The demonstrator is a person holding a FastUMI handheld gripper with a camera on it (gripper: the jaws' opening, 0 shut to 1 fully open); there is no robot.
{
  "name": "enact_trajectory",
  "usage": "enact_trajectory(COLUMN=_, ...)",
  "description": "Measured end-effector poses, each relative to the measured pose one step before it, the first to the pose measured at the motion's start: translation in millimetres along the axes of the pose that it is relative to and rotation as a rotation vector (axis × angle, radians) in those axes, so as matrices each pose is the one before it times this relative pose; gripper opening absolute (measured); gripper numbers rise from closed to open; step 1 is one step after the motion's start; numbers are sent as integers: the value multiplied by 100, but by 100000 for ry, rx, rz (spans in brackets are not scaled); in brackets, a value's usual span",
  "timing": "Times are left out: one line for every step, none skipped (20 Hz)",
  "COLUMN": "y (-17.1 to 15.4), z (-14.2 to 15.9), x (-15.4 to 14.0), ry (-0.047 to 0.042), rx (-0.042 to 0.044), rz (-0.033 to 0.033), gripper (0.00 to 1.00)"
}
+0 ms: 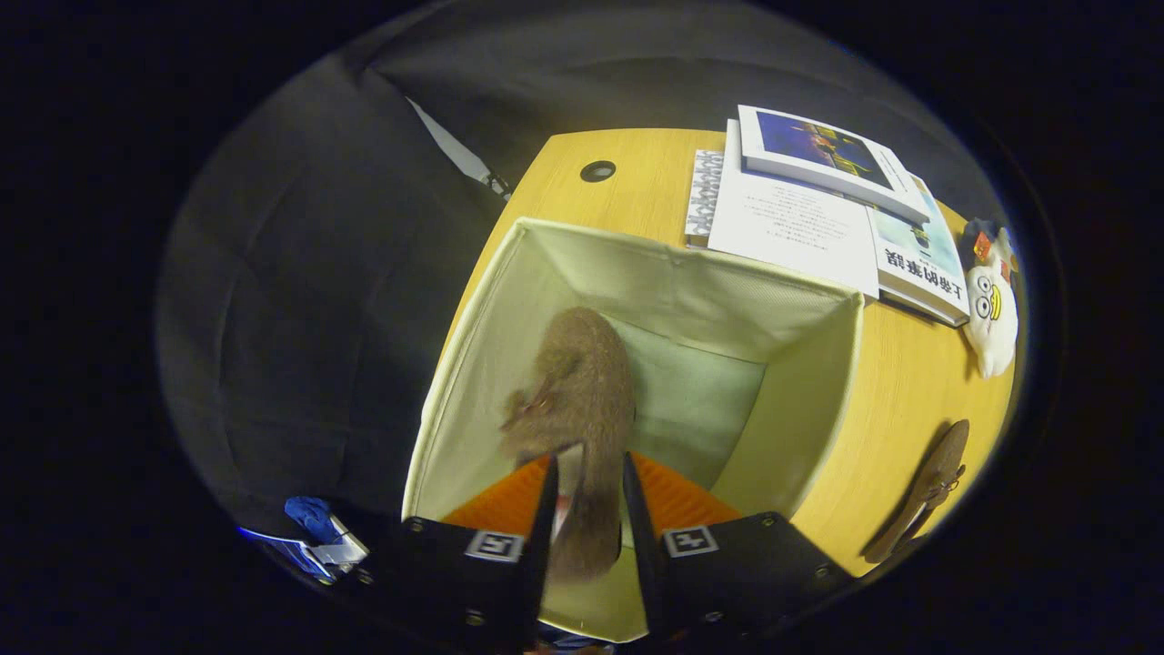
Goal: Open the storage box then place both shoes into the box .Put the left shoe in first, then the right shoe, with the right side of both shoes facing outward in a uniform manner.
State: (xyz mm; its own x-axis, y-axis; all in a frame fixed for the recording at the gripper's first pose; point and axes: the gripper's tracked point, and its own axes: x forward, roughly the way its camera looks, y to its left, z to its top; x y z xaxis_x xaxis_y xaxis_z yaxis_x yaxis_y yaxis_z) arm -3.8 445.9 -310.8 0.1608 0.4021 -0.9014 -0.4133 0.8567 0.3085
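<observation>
An open storage box point(673, 273) sits on a table point(909, 382), and everything is placed from it. Inside the box, 1 shoe point(582, 400) hangs between the gripper's point(587, 491) 2 fingers, which press on it from both sides. Right of the box, the other shoe point(928, 491) lies on the table. Behind the box rest stacked books point(818, 200), with a plush toy point(991, 309) to their right.

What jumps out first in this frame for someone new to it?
The hand-held gripper is shut on a fuzzy brown shoe, holding it inside the open cream storage box on the wooden table. The second brown shoe lies on the table beside the box, to its right. Beyond the box sits a stack of books, with a white plush toy next to them.
</observation>
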Motion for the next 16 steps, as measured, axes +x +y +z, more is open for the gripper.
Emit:
enact_trajectory(y=-282, z=214, x=-568, ry=-1006, rx=-1475, rz=-931, gripper=65)
enact_trajectory(y=-330, z=155, x=-244, ry=-1639, rx=-1083, rz=-239, gripper=88)
enact_trajectory(y=7, z=261, x=-544, ry=-930, rx=-242, rz=909, gripper=92)
enact_trajectory(y=-37, z=159, x=-740, ry=-357, rx=400, rz=1237, gripper=92)
enact_trajectory(y=13, z=36, x=-719, ry=-421, rx=668, rz=1460, gripper=92)
enact_trajectory(y=-214, z=223, x=-710, ry=-582, rx=160, rz=988, gripper=92)
enact_trajectory(y=-329, z=161, x=-707, ry=-964, rx=-120, rz=716, gripper=92)
enact_trajectory(y=-496, z=148, x=-792, ry=-742, rx=-407, rz=206, gripper=92)
enact_trajectory(y=-548, z=56, x=-655, ry=-510, rx=-174, rz=380, gripper=92)
enact_trajectory(y=-627, z=148, x=-714, ry=-767, rx=212, rz=380, gripper=92)
enact_trajectory(y=-882, z=96, x=-649, ry=-803, rx=49, rz=-1056, gripper=92)
enact_trajectory(y=-1134, z=267, x=-725, ry=-1255, rx=-707, rz=-1670, gripper=93)
enact_trajectory(y=-750, z=157, x=-310, ry=-1714, rx=-606, rz=-474, gripper=96)
enact_trajectory(y=-1006, z=168, x=-568, ry=-1089, rx=-350, rz=-1280, gripper=98)
enact_trajectory(y=-867, z=5, x=-509, ry=-1150, rx=-223, rz=-304, gripper=98)
enact_trajectory(y=-740, z=-14, x=-497, ry=-731, rx=-37, rz=-111, gripper=98)
